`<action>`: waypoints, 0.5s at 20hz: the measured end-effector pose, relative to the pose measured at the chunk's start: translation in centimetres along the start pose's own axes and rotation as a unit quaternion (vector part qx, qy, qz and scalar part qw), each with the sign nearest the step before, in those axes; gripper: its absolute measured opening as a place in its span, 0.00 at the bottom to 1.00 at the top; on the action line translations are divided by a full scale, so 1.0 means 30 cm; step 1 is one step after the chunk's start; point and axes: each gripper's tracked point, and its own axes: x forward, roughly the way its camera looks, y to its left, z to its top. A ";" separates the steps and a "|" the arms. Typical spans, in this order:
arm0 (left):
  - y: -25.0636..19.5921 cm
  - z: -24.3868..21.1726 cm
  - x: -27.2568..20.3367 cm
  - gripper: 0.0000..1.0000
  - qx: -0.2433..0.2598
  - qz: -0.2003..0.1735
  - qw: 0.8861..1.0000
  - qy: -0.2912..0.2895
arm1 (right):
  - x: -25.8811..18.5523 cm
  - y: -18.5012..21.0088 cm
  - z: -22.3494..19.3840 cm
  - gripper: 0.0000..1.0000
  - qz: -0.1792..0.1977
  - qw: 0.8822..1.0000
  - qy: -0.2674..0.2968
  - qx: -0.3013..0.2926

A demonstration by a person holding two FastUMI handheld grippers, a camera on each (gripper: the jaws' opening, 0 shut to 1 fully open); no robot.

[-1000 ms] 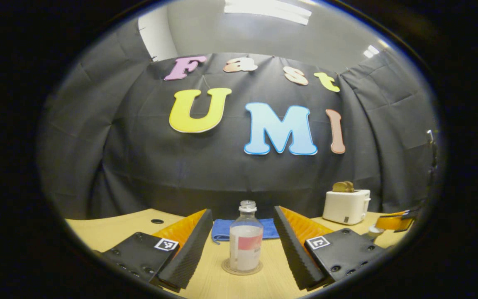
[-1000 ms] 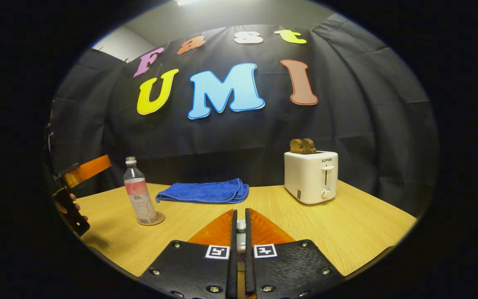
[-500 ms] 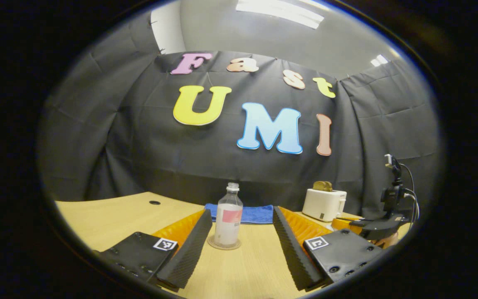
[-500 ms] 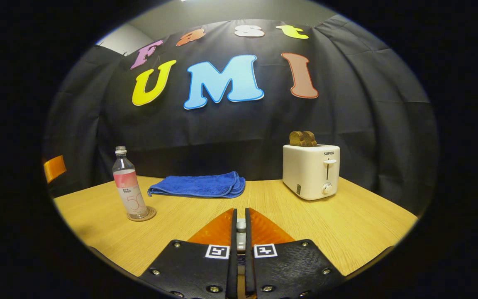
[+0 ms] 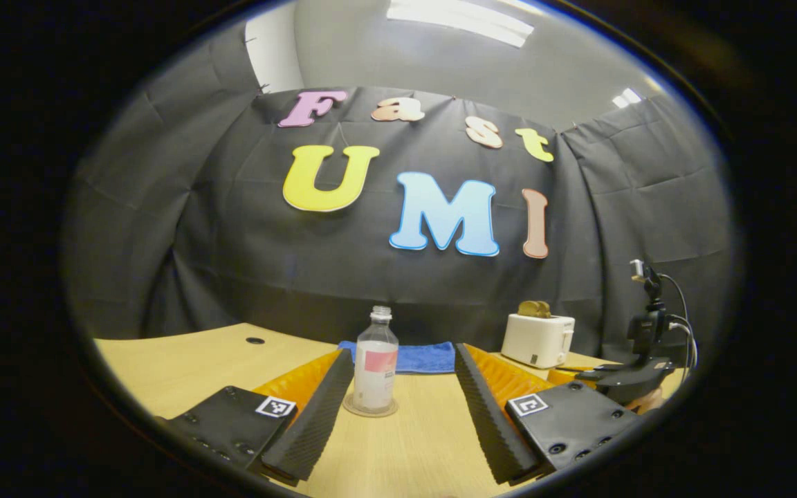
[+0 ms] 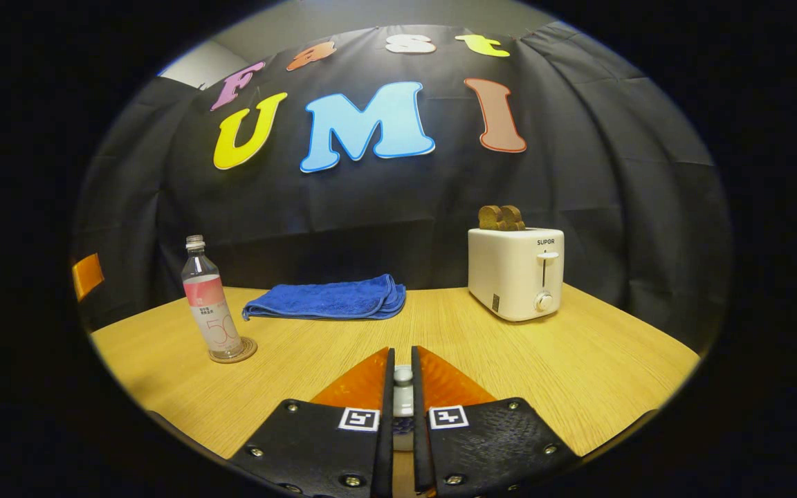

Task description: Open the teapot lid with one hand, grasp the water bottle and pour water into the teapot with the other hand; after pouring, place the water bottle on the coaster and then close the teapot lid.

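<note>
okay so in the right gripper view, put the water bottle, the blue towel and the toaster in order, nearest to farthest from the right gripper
1. Water bottle, near left, on its coaster.
2. Blue towel, straight ahead, farther back.
3. Toaster, back right; close to the towel's depth, so this order is tentative.

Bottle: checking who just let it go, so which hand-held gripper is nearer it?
Left. The left hand-held gripper is open, with the bottle just beyond its fingertips. The right hand-held gripper sits farther off, the bottle to its left.
</note>
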 end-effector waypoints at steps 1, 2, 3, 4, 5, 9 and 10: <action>-0.003 -0.003 0.000 0.99 0.001 -0.001 1.000 0.001 | -0.008 0.002 0.011 0.14 0.000 1.000 -0.003 -0.003; -0.008 -0.007 0.001 0.99 0.001 -0.002 1.000 0.003 | -0.019 0.001 0.031 0.15 -0.001 1.000 -0.011 -0.006; -0.017 -0.012 0.000 0.99 0.001 -0.006 1.000 0.006 | -0.039 0.003 0.060 0.19 0.000 1.000 -0.025 -0.008; -0.023 -0.014 0.002 0.99 0.005 -0.006 1.000 0.006 | -0.062 -0.002 0.085 0.22 -0.004 0.999 -0.038 -0.012; -0.030 -0.020 0.001 0.99 0.009 -0.007 1.000 0.008 | -0.088 -0.001 0.097 0.22 -0.008 0.999 -0.043 -0.017; -0.059 -0.053 -0.021 0.99 0.035 -0.008 0.999 0.023 | -0.298 0.048 0.078 0.63 -0.007 0.999 -0.038 -0.028; -0.064 -0.047 -0.037 0.99 0.040 -0.004 0.999 0.021 | -0.346 0.052 0.069 0.72 -0.012 0.999 -0.042 -0.032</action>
